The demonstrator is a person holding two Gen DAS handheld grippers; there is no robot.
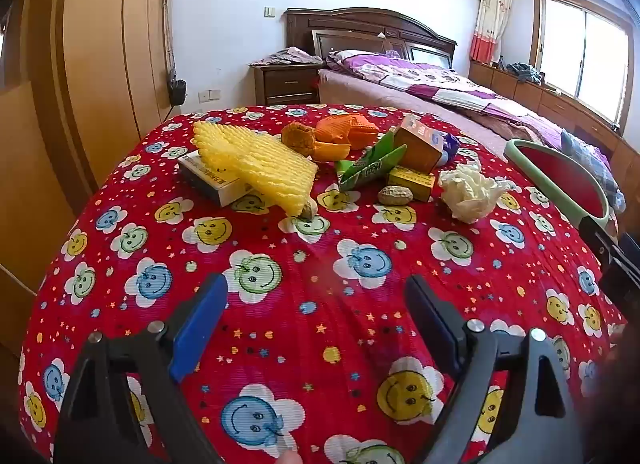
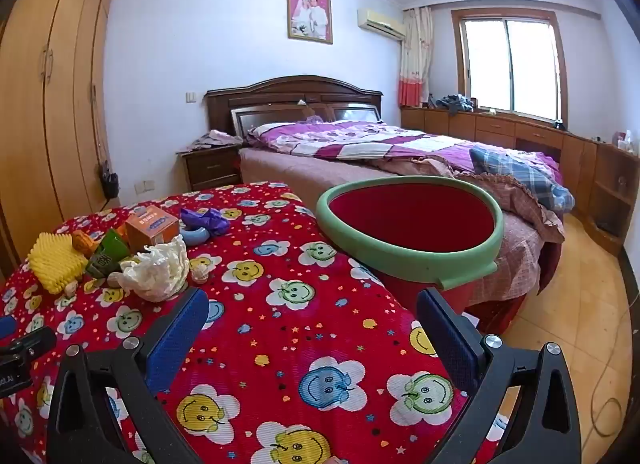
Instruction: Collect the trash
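Trash lies in a heap at the far side of a red smiley-print tablecloth (image 1: 320, 304): a yellow foam net (image 1: 256, 161) over a white box (image 1: 208, 179), orange peel (image 1: 344, 131), a green carton (image 1: 368, 163), an orange box (image 1: 418, 143), a small yellow box (image 1: 412, 181), a peanut (image 1: 395, 195) and a crumpled white tissue (image 1: 470, 191). A red bin with a green rim (image 2: 412, 223) stands beside the table's right edge. My left gripper (image 1: 316, 316) hovers open over bare cloth, well short of the heap. My right gripper (image 2: 310, 328) is open too, empty, near the bin.
A bed (image 2: 400, 151) with a purple quilt stands behind the table, a nightstand (image 2: 210, 167) to its left. Wooden wardrobes (image 2: 48, 103) line the left wall. Low cabinets (image 2: 520, 131) run under the window. The tissue (image 2: 158, 268) and a purple wrapper (image 2: 204, 219) show in the right wrist view.
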